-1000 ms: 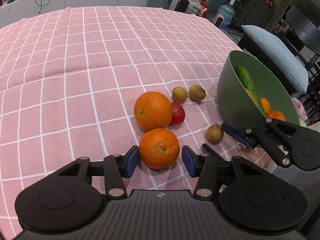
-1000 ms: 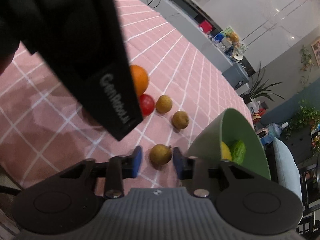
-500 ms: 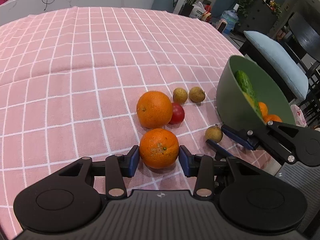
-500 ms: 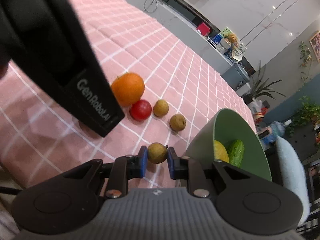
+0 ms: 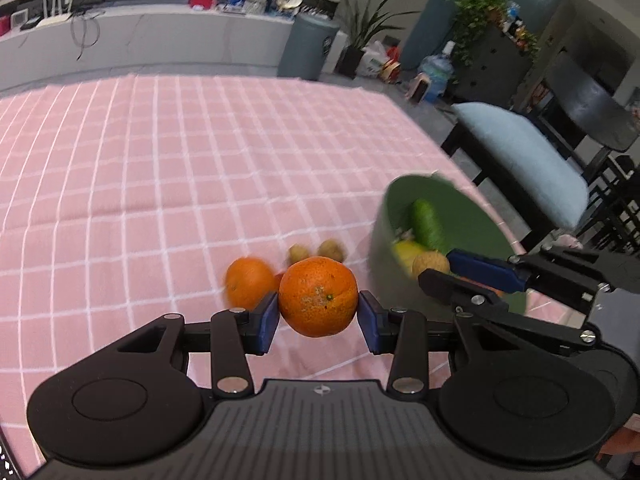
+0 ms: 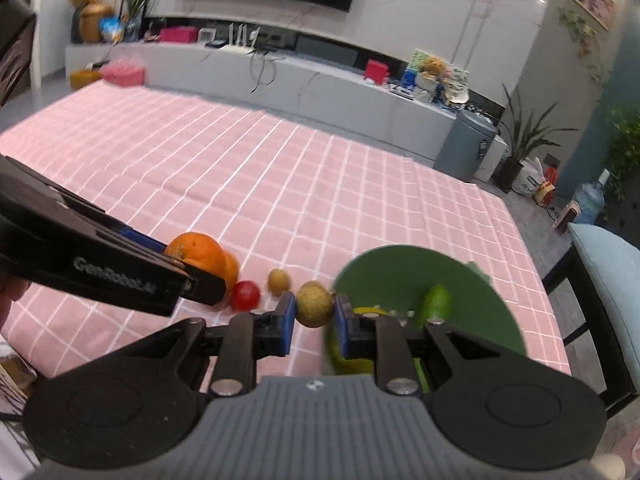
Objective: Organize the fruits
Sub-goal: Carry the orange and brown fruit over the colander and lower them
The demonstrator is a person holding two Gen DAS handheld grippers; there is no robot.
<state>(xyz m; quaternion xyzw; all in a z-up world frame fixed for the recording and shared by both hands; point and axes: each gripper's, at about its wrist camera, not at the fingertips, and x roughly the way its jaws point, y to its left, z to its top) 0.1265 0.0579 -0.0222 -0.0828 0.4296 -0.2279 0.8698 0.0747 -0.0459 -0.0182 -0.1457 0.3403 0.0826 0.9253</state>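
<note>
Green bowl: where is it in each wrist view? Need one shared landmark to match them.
Left wrist: bowl sits right of centre, behind the right gripper, which holds a small brown fruit in front of it.
Right wrist: bowl is at lower centre-right, just behind the right-hand finger.
Shared landmark: grey bin beyond the table's far edge, next to a potted plant.

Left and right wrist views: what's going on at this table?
A person is sorting fruit with two handheld grippers. The left gripper is shut on an orange; the right gripper is shut on a small brown fruit beside the green bowl. That bowl already holds a cucumber. Another orange, a red fruit and other small brown ones lie on the pink checked cloth.
</note>
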